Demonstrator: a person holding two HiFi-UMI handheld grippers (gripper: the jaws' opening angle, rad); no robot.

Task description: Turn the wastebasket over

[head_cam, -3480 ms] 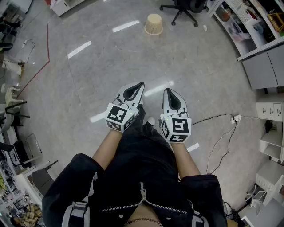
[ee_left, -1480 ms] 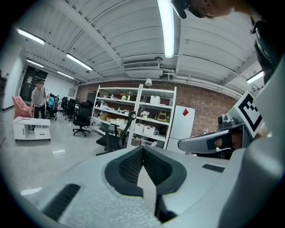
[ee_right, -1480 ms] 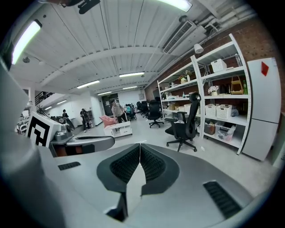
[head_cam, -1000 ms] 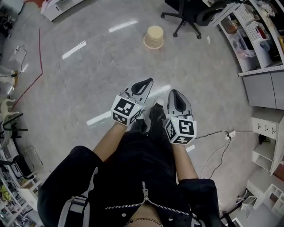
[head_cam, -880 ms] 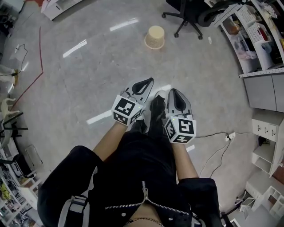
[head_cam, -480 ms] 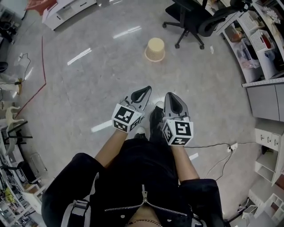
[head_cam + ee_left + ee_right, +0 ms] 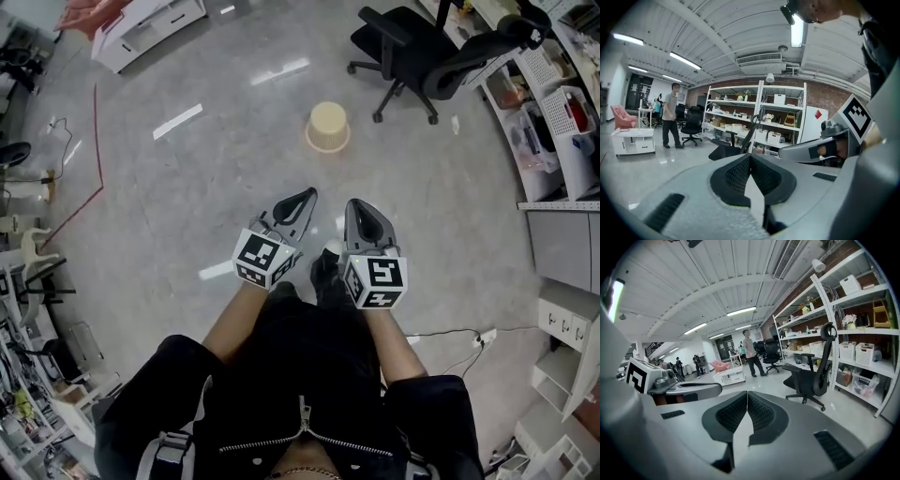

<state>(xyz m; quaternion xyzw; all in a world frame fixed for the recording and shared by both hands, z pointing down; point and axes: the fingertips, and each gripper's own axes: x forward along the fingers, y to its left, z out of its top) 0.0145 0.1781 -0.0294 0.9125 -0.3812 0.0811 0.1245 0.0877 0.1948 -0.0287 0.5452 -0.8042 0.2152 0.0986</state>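
Note:
A beige lattice wastebasket [image 7: 328, 127] stands upside down on the grey floor, well ahead of me in the head view. My left gripper [image 7: 308, 194] and right gripper [image 7: 354, 203] are held side by side in front of my body, both short of the basket and pointing toward it. Both are shut with nothing between the jaws. In the left gripper view my left gripper [image 7: 750, 156] has its jaws pressed together, and in the right gripper view my right gripper [image 7: 747, 393] does too. Neither gripper view shows the basket.
A black office chair [image 7: 441, 61] stands just right of and beyond the basket. Shelving with bins [image 7: 553, 103] lines the right side. A red cable [image 7: 89, 159] and a white cabinet [image 7: 150, 23] lie to the left. A power cord [image 7: 450, 336] trails at lower right. A person [image 7: 671, 115] stands far off.
I have walked forward: the basket and the chair have come nearer in the head view. Both grippers stayed shut and kept their place in front of me.

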